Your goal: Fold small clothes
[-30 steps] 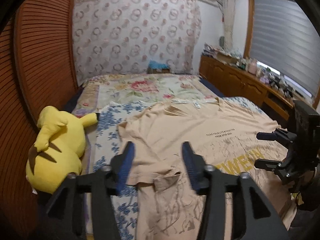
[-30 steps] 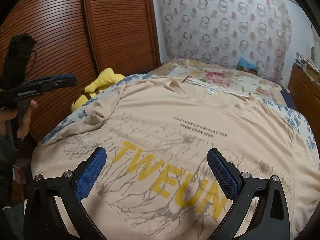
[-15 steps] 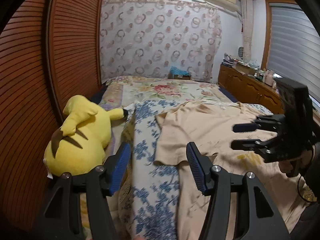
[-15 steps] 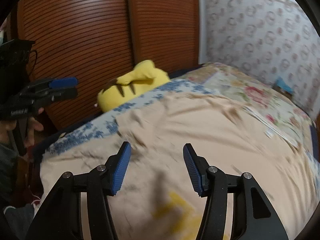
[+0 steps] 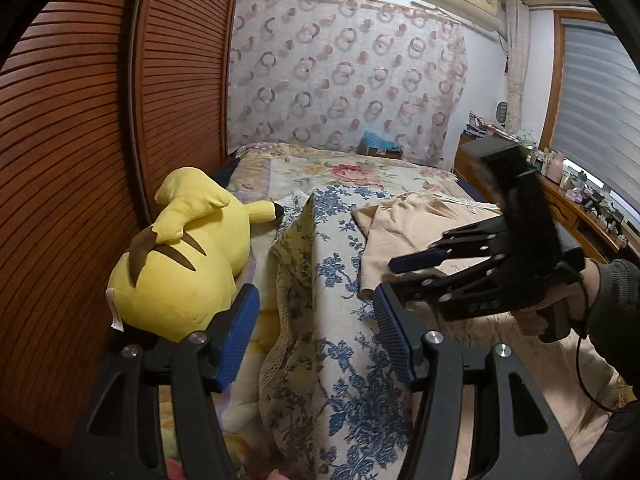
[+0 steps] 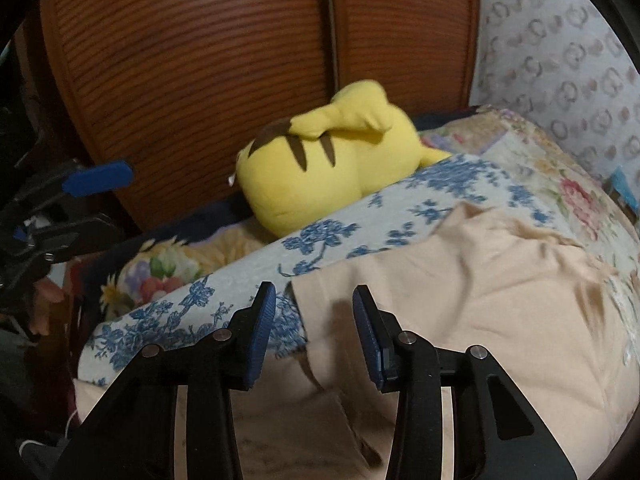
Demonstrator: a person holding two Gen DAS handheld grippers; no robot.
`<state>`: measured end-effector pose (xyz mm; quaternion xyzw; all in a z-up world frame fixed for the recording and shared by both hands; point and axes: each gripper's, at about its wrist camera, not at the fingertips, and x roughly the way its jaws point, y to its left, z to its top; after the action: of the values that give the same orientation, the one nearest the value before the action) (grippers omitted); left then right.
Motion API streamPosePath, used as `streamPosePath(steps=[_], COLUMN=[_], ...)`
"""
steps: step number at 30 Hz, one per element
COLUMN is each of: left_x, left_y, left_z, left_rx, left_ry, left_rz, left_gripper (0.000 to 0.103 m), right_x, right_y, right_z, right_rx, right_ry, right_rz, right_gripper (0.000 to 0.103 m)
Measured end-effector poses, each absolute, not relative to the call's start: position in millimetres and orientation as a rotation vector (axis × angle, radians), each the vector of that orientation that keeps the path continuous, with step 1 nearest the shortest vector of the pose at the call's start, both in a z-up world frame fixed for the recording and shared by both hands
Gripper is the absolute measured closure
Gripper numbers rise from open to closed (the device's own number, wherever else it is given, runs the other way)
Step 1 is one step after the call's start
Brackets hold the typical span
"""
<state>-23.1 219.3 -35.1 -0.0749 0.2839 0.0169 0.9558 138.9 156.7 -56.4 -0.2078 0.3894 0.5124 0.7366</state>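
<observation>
A beige T-shirt [image 6: 460, 304] lies spread on the bed, its left sleeve edge [image 6: 304, 304] resting on the blue-flowered sheet [image 6: 352, 224]. My right gripper [image 6: 314, 328] points down at that edge. Its jaws are closing, the cloth edge sits under the gap, and the pads are not pressing on it. In the left wrist view the right gripper [image 5: 394, 276], held in a dark-sleeved hand, hovers over the shirt [image 5: 404, 216]. My left gripper [image 5: 316, 336] is open above the flowered sheet [image 5: 336, 280], left of the shirt, with nothing between its fingers. In the right wrist view the left gripper [image 6: 96, 200] appears at the far left.
A yellow plush toy [image 5: 180, 272] lies at the bed's left side against the slatted wooden wardrobe doors [image 5: 100, 140]. A floral quilt [image 5: 344, 172] covers the far end. A wooden cabinet [image 5: 580, 216] with small items runs along the right wall under the window.
Both views have swung left. The right gripper's jaws narrowed from wide and it came from the shirt's print to its left edge. The left gripper moved off the shirt over the flowered sheet.
</observation>
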Motion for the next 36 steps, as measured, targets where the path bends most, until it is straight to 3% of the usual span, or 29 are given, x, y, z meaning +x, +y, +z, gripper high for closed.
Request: streamPosePath(steps=[6,7,8,9,24,27,28,29,30,36], left_x=[-26.2,-25.8,-24.9,-24.6,-22.5,-22.2,-21.5,-20.8,-19.8,-16.6], left_y=[219.8,219.0,217.4,215.5,192.5,187.1,185.7,184.6,182.9,176.1], left_z=[-37.3,-37.6,-37.1,-36.9,-33.9,-33.1,-33.0,-32.7,-32.3,-29.5], left_rx=[-0.158,-0.156,-0.154,-0.152,-0.131,-0.123,-0.122,-0.120,-0.119,-0.109], left_ry=[0.578,0.579,0.580,0.580,0.583,0.583,0.584,0.587,0.588,0.589], left_rz=[0.031,0.029,0.026,0.024,-0.022,-0.032,-0.035,-0.036,-0.037,-0.040], left_gripper=[0.044,0.044,0.044,0.044,0.044,0.044,0.044,0.044,0.044,0.044], right_x=[135.8,136.0,136.5,137.4,197.6,213.5,215.3,216.0,217.8,199.5], right_y=[174.5,174.8,174.8,174.2,77.3,55.9,51.8,48.7,44.2,42.2], right_z=[-70.8,-70.6,-70.1,-69.8,2.8,2.1,1.1,-0.7,-2.8,-9.0], right_rx=[-0.557,-0.564,-0.568,-0.576,-0.289,-0.268,-0.275,-0.283,-0.280,-0.244], right_ry=[0.835,0.830,0.828,0.823,0.729,0.729,0.724,0.719,0.721,0.748], right_rz=[1.087,1.076,1.073,1.064,0.860,0.698,0.651,0.619,0.618,0.755], right_gripper=[0.068,0.078,0.096,0.099,0.101,0.097,0.085,0.066,0.059,0.057])
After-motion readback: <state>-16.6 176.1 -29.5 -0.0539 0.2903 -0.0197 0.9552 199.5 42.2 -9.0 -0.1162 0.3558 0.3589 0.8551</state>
